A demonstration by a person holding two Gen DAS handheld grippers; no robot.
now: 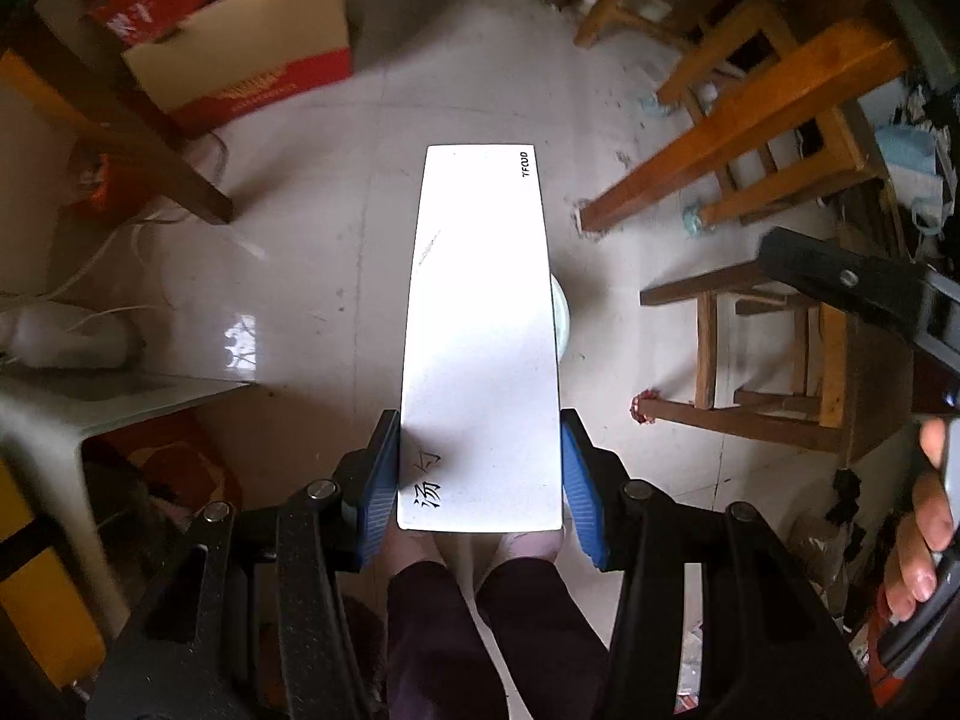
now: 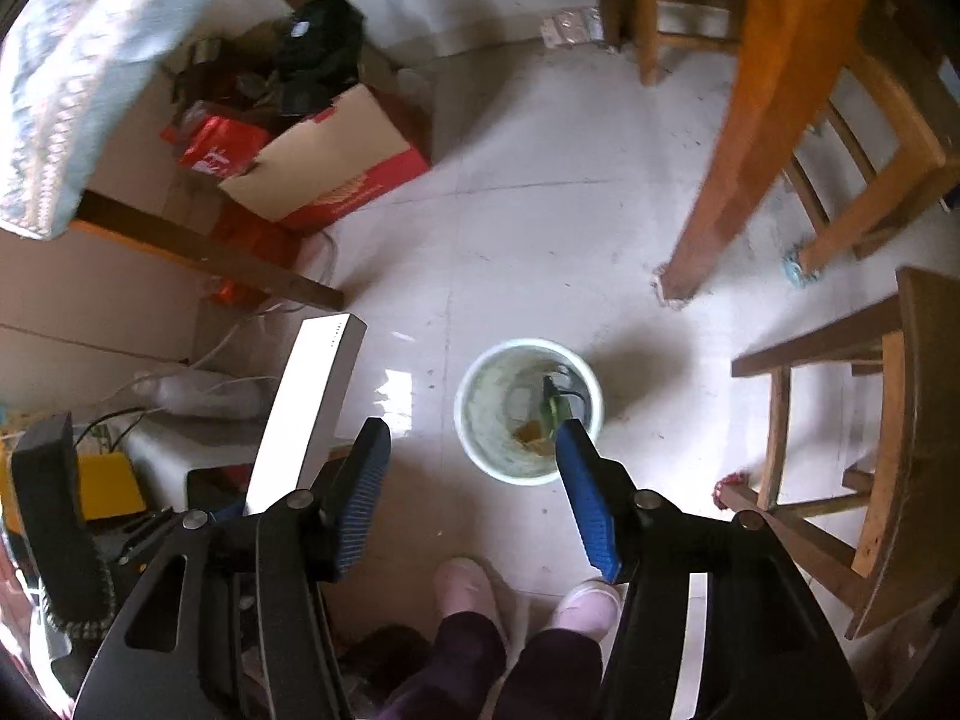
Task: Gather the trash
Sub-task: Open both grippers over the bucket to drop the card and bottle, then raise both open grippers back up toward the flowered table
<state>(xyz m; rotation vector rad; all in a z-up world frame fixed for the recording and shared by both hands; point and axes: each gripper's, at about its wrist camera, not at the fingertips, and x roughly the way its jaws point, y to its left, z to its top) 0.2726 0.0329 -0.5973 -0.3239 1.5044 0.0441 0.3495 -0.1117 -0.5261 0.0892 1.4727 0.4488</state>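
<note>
A long white box [image 1: 480,324] with black writing is clamped near its lower end between the blue pads of my left gripper [image 1: 480,414]. It points down at the floor and hides most of a white bucket [image 1: 561,315]. The right wrist view looks into this bucket [image 2: 480,414], which holds orange scraps and a dark green piece [image 2: 555,405] near its right wall. My right gripper [image 2: 471,429] hangs open just above the bucket, with nothing between its pads. The white box [image 2: 312,402] stands to its left.
Wooden stools [image 2: 840,408] and a table leg [image 2: 738,168] stand to the right. A red cardboard box [image 2: 336,174] and a dark leg [image 2: 240,264] are at the left. Cables and a white plastic stool [image 1: 90,402] lie at the left. The person's pink slippers [image 2: 468,594] are beside the bucket.
</note>
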